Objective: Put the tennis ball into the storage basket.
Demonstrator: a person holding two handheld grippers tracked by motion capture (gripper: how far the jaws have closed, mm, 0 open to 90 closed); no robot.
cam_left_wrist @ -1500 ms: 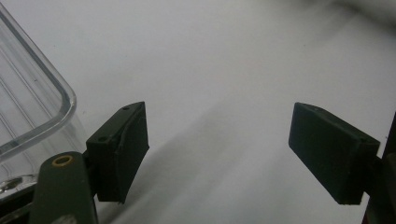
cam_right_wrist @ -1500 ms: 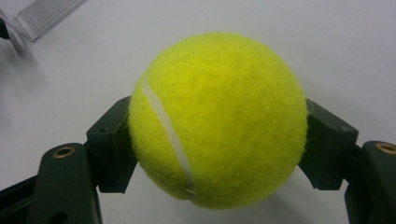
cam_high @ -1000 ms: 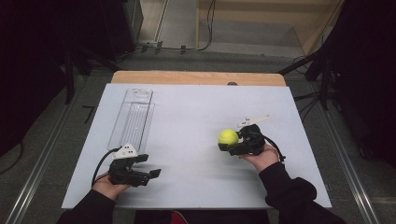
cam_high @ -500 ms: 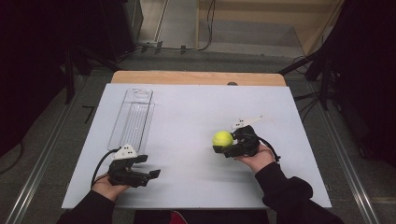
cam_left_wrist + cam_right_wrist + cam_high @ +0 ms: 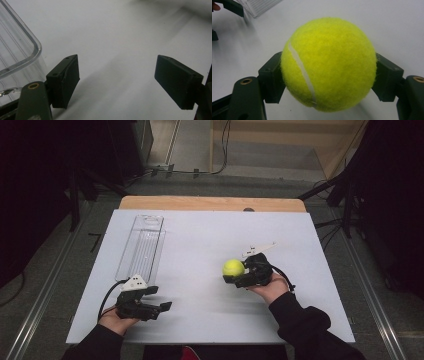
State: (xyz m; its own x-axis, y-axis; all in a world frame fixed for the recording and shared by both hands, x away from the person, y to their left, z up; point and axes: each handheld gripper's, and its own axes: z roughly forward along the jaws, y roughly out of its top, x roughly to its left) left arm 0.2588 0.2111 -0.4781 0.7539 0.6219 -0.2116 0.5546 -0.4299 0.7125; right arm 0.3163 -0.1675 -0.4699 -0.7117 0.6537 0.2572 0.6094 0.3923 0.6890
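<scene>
**Right gripper view: tennis ball clamped**

Right gripper (image 5: 234, 274) jaws pressed on both sides of the tennis ball (image 5: 328, 64), held well to the right of the clear tray (image 5: 141, 247). Left gripper (image 5: 162, 307) rests just below the tray's near end, jaws spread wide, nothing between them.

In my right gripper view the tennis ball (image 5: 328, 63) covers most of both pads (image 5: 272, 82), so I cannot see where they meet the felt, and its underside hides the table (image 5: 402, 25) beneath. In my left gripper view the clear tray (image 5: 17, 50) is cut off by the left edge, and the table's far part blurs out. From above, my forearms run off the bottom edge.
</scene>
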